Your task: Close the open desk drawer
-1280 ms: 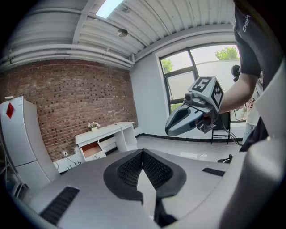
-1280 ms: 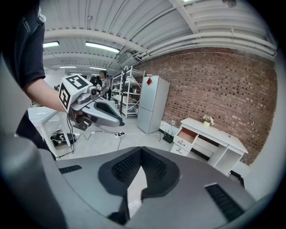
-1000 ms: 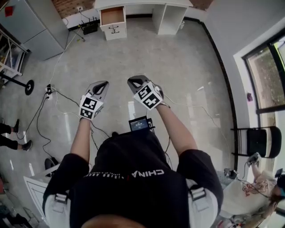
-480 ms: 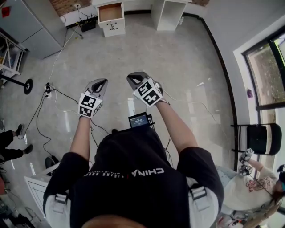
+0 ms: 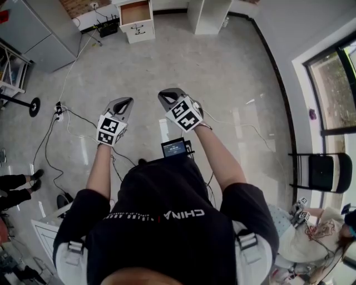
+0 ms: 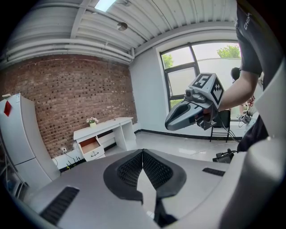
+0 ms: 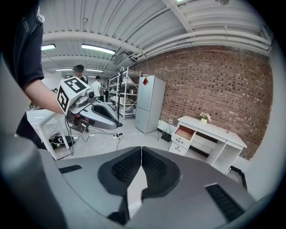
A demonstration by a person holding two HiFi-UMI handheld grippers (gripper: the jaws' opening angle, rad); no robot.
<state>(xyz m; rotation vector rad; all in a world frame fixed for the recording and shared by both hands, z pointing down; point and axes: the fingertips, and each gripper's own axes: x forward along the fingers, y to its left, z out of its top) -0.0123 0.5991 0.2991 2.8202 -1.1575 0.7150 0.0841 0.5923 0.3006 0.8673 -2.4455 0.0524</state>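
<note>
Standing on a wide, pale, glossy floor (image 5: 233,78), I looked steeply down at my own arms and both tools. A red brick wall (image 7: 214,85) ran along the far side of the room, and a tall window (image 6: 196,76) with dark frames filled the wall to my right. A grey fridge (image 7: 149,103) stood against the brick, left of a white desk (image 7: 221,132). A black chair (image 5: 322,173) sat near the window.

The drawer (image 5: 136,12) was the top one in the desk's left-hand pedestal. It was pulled out, its brown wooden inside showing from above. It lay far across the floor, well apart from both grippers.

I held the left gripper (image 6: 142,155) out in front of me at about waist height, pointing toward the desk. Its two ribbed pads met at the tips, pressed together with nothing pinched between them. The right gripper (image 7: 141,154) was just beside it, level with it, also aimed at the desk. Its pads were pressed together at the tips too, and gripped nothing. Each gripper's camera showed the other gripper hanging in the air to its side, marker cube on top.

Black cables (image 5: 61,114) trailed over the floor to my left. A small dark screen (image 5: 174,148) sat at my waist between my forearms. A little plant (image 7: 204,117) with pale flowers stood on the desk top, above the drawer.
</note>
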